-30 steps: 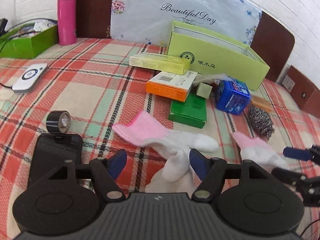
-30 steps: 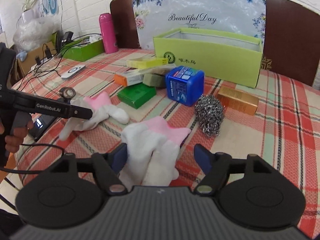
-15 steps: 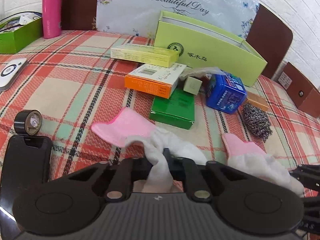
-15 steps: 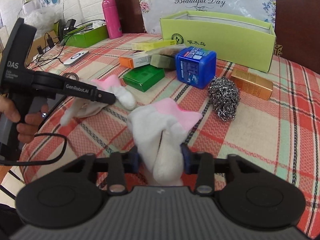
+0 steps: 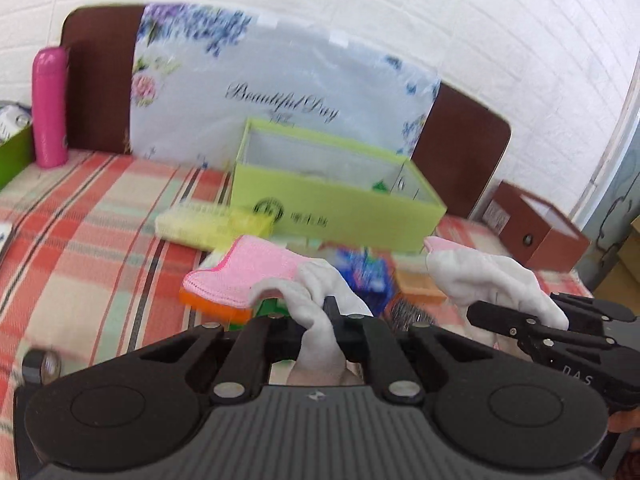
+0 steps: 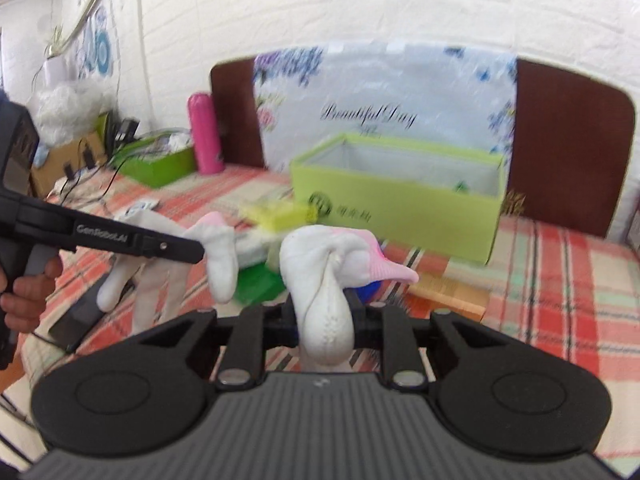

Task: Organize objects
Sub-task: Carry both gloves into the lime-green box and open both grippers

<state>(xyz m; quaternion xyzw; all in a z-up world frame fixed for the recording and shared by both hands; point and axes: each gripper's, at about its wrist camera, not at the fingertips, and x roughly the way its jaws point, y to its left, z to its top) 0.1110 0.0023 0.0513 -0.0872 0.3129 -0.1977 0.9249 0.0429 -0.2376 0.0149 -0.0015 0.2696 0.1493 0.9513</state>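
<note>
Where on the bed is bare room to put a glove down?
Bare plaid cloth lies between the pink bottle and the yellow box; more lies right of the green box. In front of that box it is crowded with small boxes.

Each handheld gripper is matte black, with a ribbed grey-black housing at the base, two round raised discs and silver screw heads on its angular linkage arms. The left gripper (image 6: 200, 250) carries white "GenRobot.AI" lettering along its long narrow bar above a pistol handle. The right gripper (image 5: 476, 314) shows "DAS" on its side.
</note>
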